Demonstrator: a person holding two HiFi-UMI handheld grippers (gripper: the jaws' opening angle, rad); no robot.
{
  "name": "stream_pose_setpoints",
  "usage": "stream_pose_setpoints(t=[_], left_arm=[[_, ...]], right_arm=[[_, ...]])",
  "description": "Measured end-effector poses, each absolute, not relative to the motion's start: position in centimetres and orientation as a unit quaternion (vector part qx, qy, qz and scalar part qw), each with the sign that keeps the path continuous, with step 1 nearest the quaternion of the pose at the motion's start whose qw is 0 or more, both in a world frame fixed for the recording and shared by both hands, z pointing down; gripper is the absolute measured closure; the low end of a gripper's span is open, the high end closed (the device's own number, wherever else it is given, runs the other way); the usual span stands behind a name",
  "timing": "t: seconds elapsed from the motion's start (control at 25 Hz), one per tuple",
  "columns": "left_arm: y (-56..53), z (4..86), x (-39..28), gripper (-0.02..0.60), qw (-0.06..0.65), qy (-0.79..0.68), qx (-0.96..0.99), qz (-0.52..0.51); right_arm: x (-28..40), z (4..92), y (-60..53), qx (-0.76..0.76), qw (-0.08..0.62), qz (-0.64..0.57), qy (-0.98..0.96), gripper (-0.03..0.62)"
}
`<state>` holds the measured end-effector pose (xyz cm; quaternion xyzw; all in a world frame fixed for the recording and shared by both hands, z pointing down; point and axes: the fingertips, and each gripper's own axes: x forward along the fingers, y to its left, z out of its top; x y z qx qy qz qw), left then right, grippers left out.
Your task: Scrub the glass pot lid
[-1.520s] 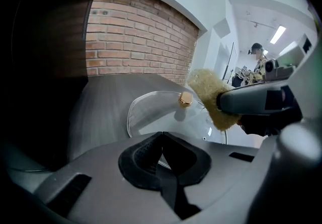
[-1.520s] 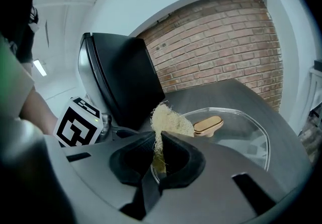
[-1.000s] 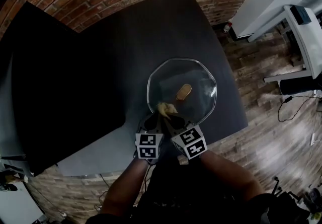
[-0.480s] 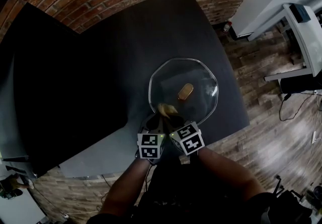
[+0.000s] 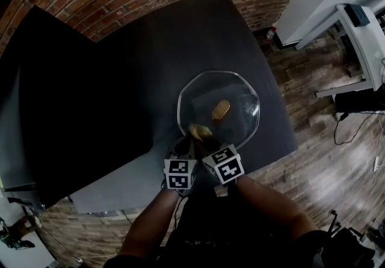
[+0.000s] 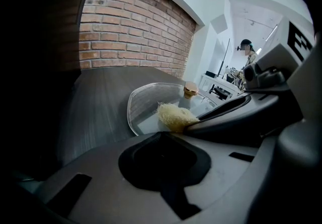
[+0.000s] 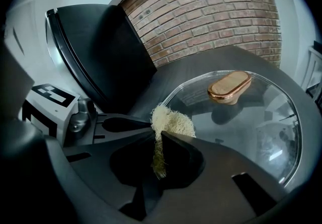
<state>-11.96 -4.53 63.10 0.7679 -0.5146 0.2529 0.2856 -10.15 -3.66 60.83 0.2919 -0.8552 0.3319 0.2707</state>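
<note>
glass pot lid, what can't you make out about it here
1. Near rim of the clear glass pot lid: head view, covered by the left gripper and right gripper.
2. Whether the pale fibrous scrubber presses the glass: right gripper view, its jaws cover the underside.
3. Any grime: glare, too small.

Jaws of the left gripper [image 6: 163, 137] hide the near rim of the glass lid [image 6: 148, 101].
</note>
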Motion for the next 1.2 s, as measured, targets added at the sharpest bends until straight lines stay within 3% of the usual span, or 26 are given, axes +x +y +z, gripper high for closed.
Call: stream_pose_setpoints(t=[1.2], left_arm=[[-4.6,63.0,-11.8,0.549,0.278,-0.53,0.758,0.259]], right_arm=[[-1.5,60.1,-6.1,0.33,0.242,0.365,-0.836,0.553]])
